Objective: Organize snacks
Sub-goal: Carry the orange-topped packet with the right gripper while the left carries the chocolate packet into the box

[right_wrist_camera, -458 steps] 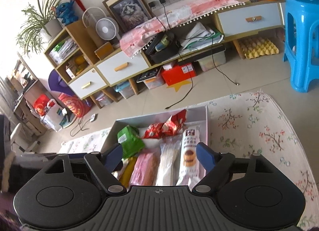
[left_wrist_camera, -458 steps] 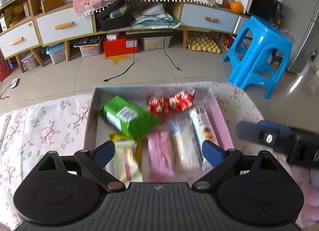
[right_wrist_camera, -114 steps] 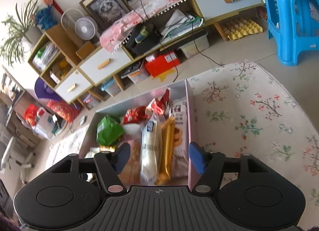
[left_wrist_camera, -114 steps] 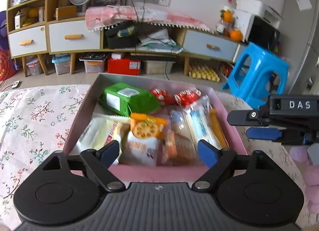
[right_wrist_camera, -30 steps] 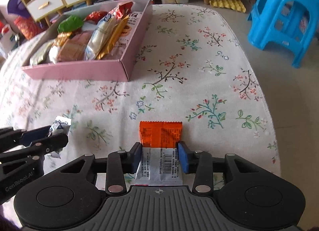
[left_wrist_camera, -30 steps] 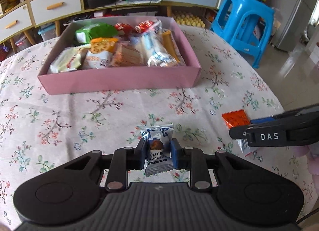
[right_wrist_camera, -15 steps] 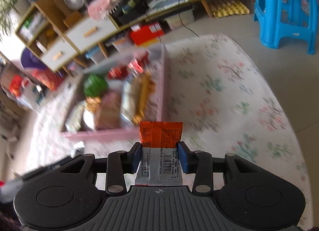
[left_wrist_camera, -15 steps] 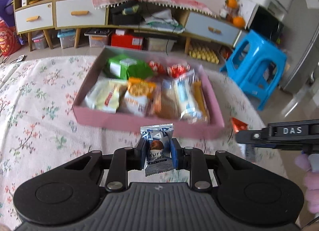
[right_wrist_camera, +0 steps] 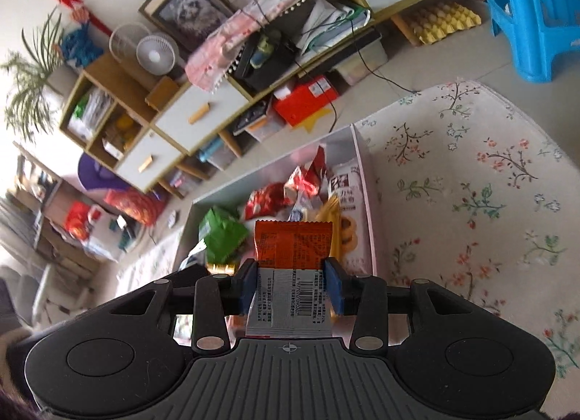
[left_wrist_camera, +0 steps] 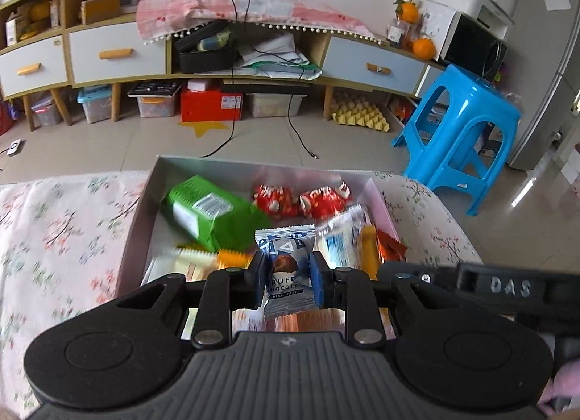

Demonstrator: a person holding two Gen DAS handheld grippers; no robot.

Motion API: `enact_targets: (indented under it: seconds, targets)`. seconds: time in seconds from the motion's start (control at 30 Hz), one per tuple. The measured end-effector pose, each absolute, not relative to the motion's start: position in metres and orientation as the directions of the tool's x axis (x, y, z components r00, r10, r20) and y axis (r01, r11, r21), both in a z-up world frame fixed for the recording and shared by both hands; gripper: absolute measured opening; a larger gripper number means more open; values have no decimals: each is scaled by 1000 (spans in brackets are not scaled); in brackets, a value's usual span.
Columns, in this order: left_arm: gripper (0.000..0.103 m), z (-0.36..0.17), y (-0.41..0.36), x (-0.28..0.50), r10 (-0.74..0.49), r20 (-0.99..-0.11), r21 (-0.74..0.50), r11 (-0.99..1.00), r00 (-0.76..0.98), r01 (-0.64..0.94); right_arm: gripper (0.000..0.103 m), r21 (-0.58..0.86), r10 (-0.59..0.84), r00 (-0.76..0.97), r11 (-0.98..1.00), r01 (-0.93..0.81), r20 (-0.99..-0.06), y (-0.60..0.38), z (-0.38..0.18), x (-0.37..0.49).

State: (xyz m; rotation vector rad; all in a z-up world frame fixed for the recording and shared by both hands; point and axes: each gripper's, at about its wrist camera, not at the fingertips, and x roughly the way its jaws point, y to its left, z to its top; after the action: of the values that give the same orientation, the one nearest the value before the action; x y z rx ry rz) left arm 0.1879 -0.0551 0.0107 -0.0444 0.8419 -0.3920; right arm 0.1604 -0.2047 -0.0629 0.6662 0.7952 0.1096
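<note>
Between the closed blue pads of the left gripper [left_wrist_camera: 286, 277], a glossy silver-blue chocolate sachet [left_wrist_camera: 285, 267] with crimped ends is pinched upright above the pink-walled box [left_wrist_camera: 141, 224], while an orange-and-white foil packet [right_wrist_camera: 291, 267], long axis pointing forward, is clamped in the right gripper [right_wrist_camera: 290, 284] over the same box of crinkled wrappers.

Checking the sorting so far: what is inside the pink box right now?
The pink box holds a green packet, two red wrapped sweets, a blue-and-white packet and an orange stick pack. The two grippers and their held snacks cover its near half.
</note>
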Motion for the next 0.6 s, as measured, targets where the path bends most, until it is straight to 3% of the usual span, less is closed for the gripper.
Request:
enact_targets:
  seconds: [0.57, 0.6]
  targets:
    - [24, -11, -74, 214, -392, -748, -213, 906, 535, 365, 42, 604, 328, 714, 780, 164, -618, -216, -83, 168]
    - [25, -11, -74, 214, -393, -749, -213, 905, 534, 367, 45, 602, 326, 715, 781, 165, -619, -216, -83, 168]
